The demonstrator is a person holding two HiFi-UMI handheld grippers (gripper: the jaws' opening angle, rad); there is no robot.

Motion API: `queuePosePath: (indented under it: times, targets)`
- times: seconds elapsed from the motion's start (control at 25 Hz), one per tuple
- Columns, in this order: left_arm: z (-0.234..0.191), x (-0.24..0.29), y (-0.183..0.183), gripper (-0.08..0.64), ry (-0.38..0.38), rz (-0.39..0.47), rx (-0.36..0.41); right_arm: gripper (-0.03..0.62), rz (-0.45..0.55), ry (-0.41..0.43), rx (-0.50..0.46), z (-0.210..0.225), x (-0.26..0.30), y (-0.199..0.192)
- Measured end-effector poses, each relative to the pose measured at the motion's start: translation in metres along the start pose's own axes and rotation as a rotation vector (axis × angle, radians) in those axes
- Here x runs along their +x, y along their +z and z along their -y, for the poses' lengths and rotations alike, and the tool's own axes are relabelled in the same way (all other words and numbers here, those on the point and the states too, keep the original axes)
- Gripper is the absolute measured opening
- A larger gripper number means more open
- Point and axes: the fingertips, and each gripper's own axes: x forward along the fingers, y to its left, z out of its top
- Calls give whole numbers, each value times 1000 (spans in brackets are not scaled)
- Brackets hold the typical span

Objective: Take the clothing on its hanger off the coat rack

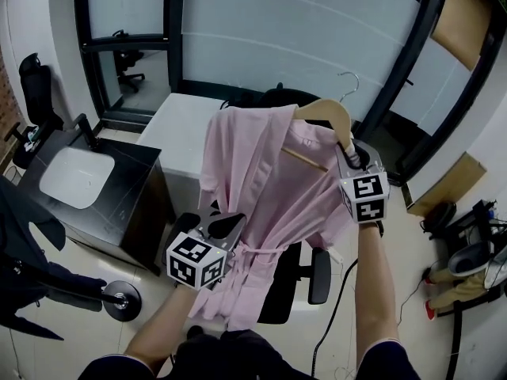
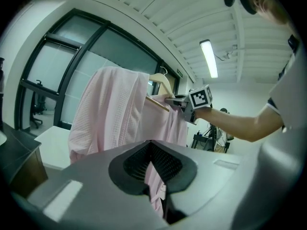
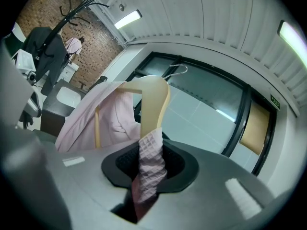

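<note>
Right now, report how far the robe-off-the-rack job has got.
Done: the pink robe on its wooden hanger is off the coat rack, which stands well away; the hook hangs on nothing. In hand: the right gripper clamps the hanger's cloth-covered end, the left gripper pinches the robe's lower front. Left: probably only carrying it away.

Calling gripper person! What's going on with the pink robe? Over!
Left gripper shut on robe, right gripper shut on hanger. Hanger off the coat rack, in the air. Nothing blocking.
</note>
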Motion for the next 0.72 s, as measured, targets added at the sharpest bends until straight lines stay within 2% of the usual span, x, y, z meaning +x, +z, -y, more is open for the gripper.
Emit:
queuePosePath:
  times: [0.32,0.6,0.72]
  targets:
    - [-7,-13,-47,12,24,-80,-73,69,-92,142,38,-79,-5,-50]
    - [-11,-37,-83,12,49,-142,-109,61,-160,179,104,-122,-15,-93]
    - [-9,-45,-99,12,46,-172,-129,55,-195,225,141,-151,-18,-111]
